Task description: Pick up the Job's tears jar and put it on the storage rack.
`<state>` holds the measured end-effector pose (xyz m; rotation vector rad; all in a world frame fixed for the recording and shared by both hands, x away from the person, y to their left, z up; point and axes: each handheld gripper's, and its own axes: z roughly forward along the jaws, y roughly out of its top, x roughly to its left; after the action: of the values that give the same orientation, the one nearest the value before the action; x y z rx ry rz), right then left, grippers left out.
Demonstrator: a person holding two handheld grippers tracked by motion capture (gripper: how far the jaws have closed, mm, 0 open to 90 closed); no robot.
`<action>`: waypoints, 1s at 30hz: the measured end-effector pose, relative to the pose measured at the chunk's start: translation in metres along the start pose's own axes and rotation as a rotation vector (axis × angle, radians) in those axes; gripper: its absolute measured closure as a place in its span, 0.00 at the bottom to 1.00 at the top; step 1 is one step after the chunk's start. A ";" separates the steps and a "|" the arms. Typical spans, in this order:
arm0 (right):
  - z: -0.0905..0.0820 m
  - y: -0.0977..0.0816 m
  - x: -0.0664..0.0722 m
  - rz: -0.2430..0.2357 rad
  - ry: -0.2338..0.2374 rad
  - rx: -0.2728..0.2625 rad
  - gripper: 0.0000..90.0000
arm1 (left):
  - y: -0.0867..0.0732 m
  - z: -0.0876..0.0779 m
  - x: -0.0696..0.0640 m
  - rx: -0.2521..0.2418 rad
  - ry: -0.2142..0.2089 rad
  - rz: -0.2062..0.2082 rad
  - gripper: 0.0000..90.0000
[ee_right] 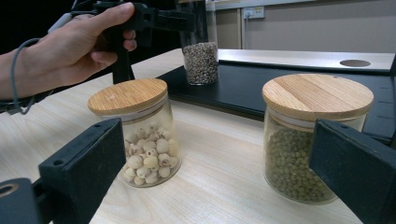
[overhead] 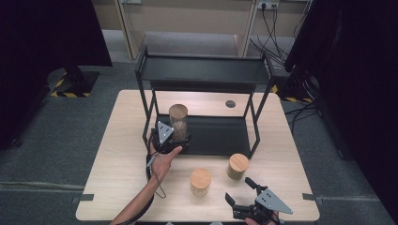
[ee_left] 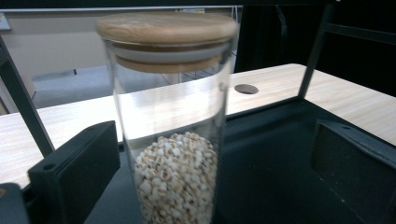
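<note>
1. Left gripper (overhead: pixel 174 136): fingers (ee_left: pixel 74 168) spread wide, flanking without touching the tall glass jar of pale grains, wooden lid (ee_left: pixel 170 116), on the black metal rack's lower shelf (overhead: pixel 220 136).
2. Right gripper (overhead: pixel 240 192): fingers (ee_right: pixel 84 172) wide apart, empty, over the light wooden tabletop (overhead: pixel 122 154).

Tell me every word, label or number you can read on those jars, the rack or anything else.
None: no readable text anywhere.
Tall jar: plain glass, bare wooden lid, no label.
Two short jars: no labels.
Black rack: no markings.
Floor tape: yellow-black hazard stripes, a sign without words.
Wall socket: too small to read.
</note>
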<state>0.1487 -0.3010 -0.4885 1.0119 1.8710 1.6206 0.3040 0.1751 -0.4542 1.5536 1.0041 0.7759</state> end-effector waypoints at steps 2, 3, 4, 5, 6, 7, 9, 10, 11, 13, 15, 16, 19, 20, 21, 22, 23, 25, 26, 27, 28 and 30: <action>0.000 0.000 0.000 0.001 0.000 0.000 0.05 | -0.001 -0.004 0.000 -0.004 -0.009 0.003 0.01; 0.000 0.000 0.000 0.001 0.000 0.001 0.05 | -0.001 -0.006 -0.001 -0.008 -0.015 0.004 0.01; 0.000 0.000 0.000 0.001 0.000 0.001 0.05 | -0.002 -0.008 -0.001 -0.011 -0.022 0.007 0.01; 0.000 0.000 0.000 0.000 0.000 0.000 0.05 | -0.003 -0.013 -0.001 -0.016 -0.036 0.012 0.01; 0.000 0.000 0.000 0.000 0.000 0.000 0.05 | -0.003 -0.013 -0.001 -0.016 -0.036 0.012 0.01; 0.000 0.000 0.000 0.000 -0.002 -0.001 0.05 | -0.004 -0.015 0.000 -0.018 -0.044 0.014 0.01; 0.000 0.000 0.000 0.001 -0.003 -0.001 0.05 | -0.005 -0.020 0.001 -0.016 -0.057 0.013 0.01; 0.000 0.000 0.000 0.001 -0.003 -0.001 0.05 | -0.006 -0.026 0.002 -0.018 -0.067 0.019 0.01; 0.000 0.000 0.000 0.001 -0.003 -0.001 0.05 | -0.006 -0.026 0.002 -0.018 -0.067 0.019 0.01; 0.000 0.000 0.000 -0.001 -0.002 0.000 0.05 | -0.008 -0.034 0.003 -0.026 -0.082 0.029 0.01; 0.000 0.000 0.001 -0.001 -0.002 0.000 0.05 | -0.009 -0.036 0.004 -0.028 -0.085 0.032 0.01; 0.000 0.000 0.001 -0.001 -0.003 0.000 0.05 | -0.010 -0.039 0.004 -0.029 -0.089 0.032 0.01; 0.000 0.000 0.000 0.001 -0.004 0.000 0.05 | -0.012 -0.047 0.006 -0.028 -0.096 0.031 0.01; 0.000 0.000 0.000 0.001 -0.004 0.000 0.05 | -0.013 -0.049 0.006 -0.029 -0.099 0.032 0.01; 0.000 0.000 0.001 0.000 -0.003 0.001 0.05 | -0.016 -0.055 0.006 -0.030 -0.106 0.032 0.01; 0.000 0.000 0.001 0.000 -0.003 0.001 0.05 | -0.016 -0.055 0.006 -0.030 -0.106 0.032 0.01; 0.000 0.000 0.001 -0.002 -0.001 0.002 0.05 | -0.017 -0.058 0.006 -0.029 -0.109 0.034 0.01; 0.000 0.000 0.001 -0.003 -0.001 0.002 0.05 | -0.020 -0.063 0.006 -0.028 -0.118 0.033 0.01; 0.000 0.000 0.001 -0.002 -0.001 0.002 0.05 | -0.021 -0.066 0.006 -0.029 -0.123 0.033 0.01; 0.000 0.000 0.001 -0.001 -0.002 0.002 0.05 | -0.022 -0.069 0.006 -0.030 -0.126 0.030 0.01; 0.001 0.000 0.001 0.000 -0.003 0.003 0.05 | -0.023 -0.071 0.006 -0.031 -0.130 0.027 0.01; 0.001 0.000 0.001 0.000 -0.002 0.004 0.05 | -0.024 -0.076 0.005 -0.036 -0.139 0.023 0.01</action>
<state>0.1486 -0.2995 -0.4885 1.0154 1.8736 1.6157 0.2346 0.2136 -0.4618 1.5685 0.8675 0.6880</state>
